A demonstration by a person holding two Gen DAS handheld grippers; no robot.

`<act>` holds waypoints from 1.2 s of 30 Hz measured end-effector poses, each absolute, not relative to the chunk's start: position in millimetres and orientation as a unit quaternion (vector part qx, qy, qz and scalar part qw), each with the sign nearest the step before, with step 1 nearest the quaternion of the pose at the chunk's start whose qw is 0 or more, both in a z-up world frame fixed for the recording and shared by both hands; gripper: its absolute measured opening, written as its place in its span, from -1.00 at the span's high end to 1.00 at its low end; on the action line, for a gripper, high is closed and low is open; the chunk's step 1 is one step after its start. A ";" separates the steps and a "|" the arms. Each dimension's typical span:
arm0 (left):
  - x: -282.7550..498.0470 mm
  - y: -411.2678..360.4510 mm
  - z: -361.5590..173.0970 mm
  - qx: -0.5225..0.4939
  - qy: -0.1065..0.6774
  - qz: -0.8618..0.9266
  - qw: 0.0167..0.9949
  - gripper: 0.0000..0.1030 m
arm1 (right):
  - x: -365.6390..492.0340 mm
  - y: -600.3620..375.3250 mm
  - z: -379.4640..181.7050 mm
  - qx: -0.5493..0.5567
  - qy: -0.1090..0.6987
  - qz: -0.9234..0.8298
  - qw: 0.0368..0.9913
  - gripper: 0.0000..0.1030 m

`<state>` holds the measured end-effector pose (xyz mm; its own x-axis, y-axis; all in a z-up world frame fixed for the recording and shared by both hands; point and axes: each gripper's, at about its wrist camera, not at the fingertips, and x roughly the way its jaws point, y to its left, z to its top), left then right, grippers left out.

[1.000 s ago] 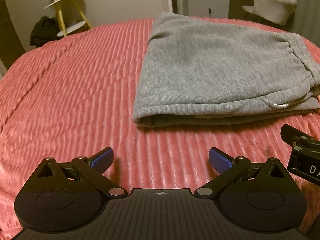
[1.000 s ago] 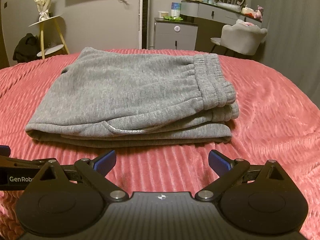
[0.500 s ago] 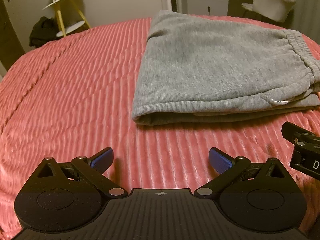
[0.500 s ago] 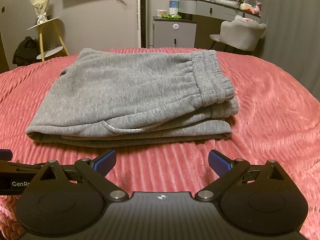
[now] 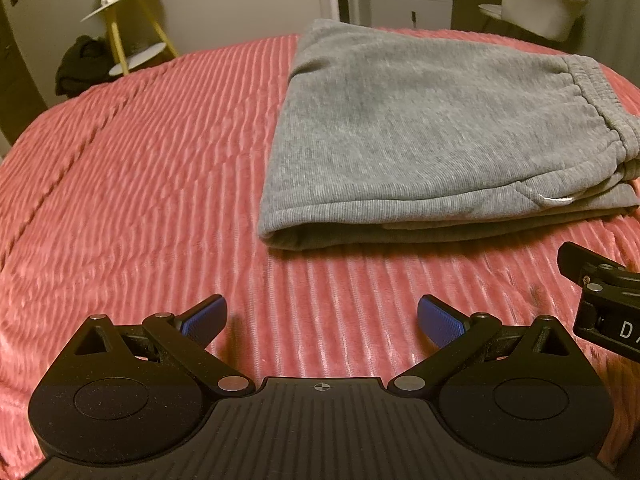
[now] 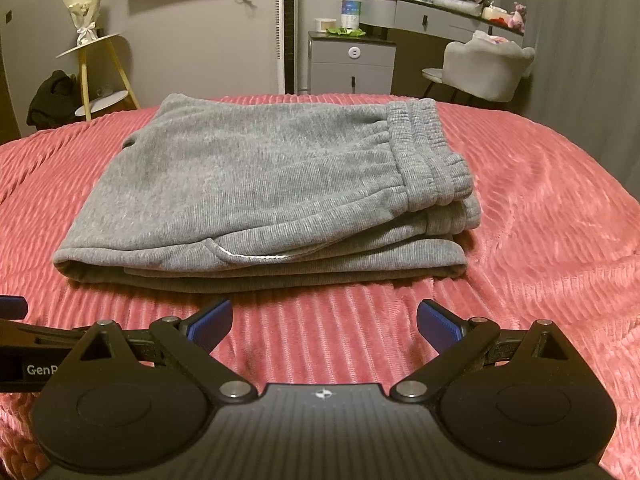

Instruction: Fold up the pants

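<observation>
Showing: grey pants lying folded into a squat rectangular stack, mid-frame in the right wrist view and filling the upper right of the left wrist view.
Left gripper: hovering at the bottom of its frame with the blue pads spread wide and nothing between them; well short of the cloth.
Right gripper: likewise sitting at the bottom of its frame with pads parted and empty, the near edge of the stack lying just beyond.
Handling: the fabric is looking like thick fleece knit, so it is probably behaving as soft, limp and moderately weighty, draping when lifted; not slippery, not fragile.
Layers: several plies are showing along the near edge, so a shallow pinch is risking lifting only the top one.
Grasp points: the rounded fold at lower left of the stack is offering a firm closed edge; the ribbed waistband at the right is offering a thicker, grippier hem.
Progress: the folding is appearing essentially finished, by judgement only.
Surface: a pink ribbed bedspread is carrying the stack, plush and yielding, likely giving way under a downward press.
Room: a yellow-legged side table is standing at upper left, a grey cabinet at upper centre, a pale chair at upper right; lighting is dim and warm.
</observation>
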<state>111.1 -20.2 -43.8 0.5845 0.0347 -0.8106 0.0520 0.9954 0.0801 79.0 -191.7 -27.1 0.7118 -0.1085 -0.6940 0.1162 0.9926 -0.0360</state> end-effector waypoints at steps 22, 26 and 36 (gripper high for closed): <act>111.2 -21.0 -43.3 0.047 0.456 -0.008 0.889 -1.00 | 79.3 -194.2 -27.9 0.009 0.378 -0.059 0.924 -0.92; 111.2 -20.7 -43.0 0.045 0.456 -0.010 0.889 -1.00 | 79.8 -194.9 -28.5 0.011 0.379 -0.059 0.923 -0.92; 111.0 -20.6 -42.4 0.046 0.455 -0.011 0.889 -1.00 | 80.9 -195.2 -28.3 0.009 0.379 -0.058 0.924 -0.92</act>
